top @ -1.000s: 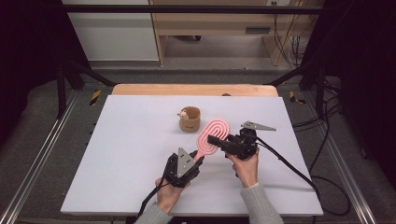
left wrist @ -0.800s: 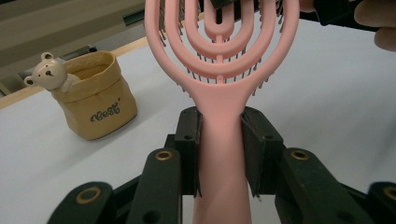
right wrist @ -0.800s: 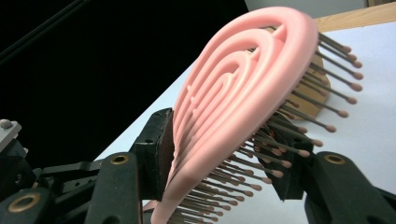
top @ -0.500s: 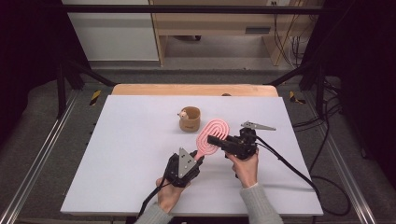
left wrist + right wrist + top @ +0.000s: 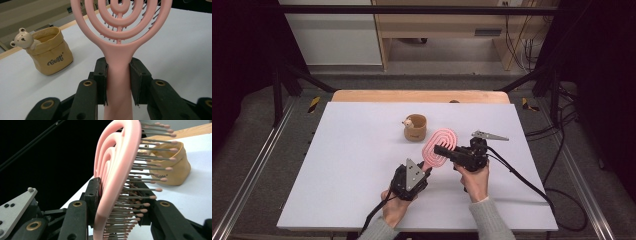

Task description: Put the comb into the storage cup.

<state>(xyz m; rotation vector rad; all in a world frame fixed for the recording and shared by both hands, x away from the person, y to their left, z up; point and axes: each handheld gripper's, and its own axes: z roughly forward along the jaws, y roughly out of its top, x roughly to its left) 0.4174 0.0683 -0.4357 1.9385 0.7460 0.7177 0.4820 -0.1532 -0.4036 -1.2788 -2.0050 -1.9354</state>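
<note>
Presently, left tongs (image 5: 118,82) clamp the stiff, light pink plastic vented hairbrush (image 5: 120,50) by its handle; right tongs (image 5: 120,202) have just closed onto its bristled head.

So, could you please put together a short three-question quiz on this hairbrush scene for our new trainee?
1. True or false: the left gripper is clamped on the handle of the pink hairbrush.
2. Which part of the hairbrush sits between the jaws of the right gripper? A) the handle B) the head, bristles included C) nothing
3. What figure peeks over the rim of the tan pouch?

Key:
1. True: both pads press on the handle.
2. B: the jaws have just been closing on the head, one pad on its back, the other among the bristles.
3. A small white bear.
</note>
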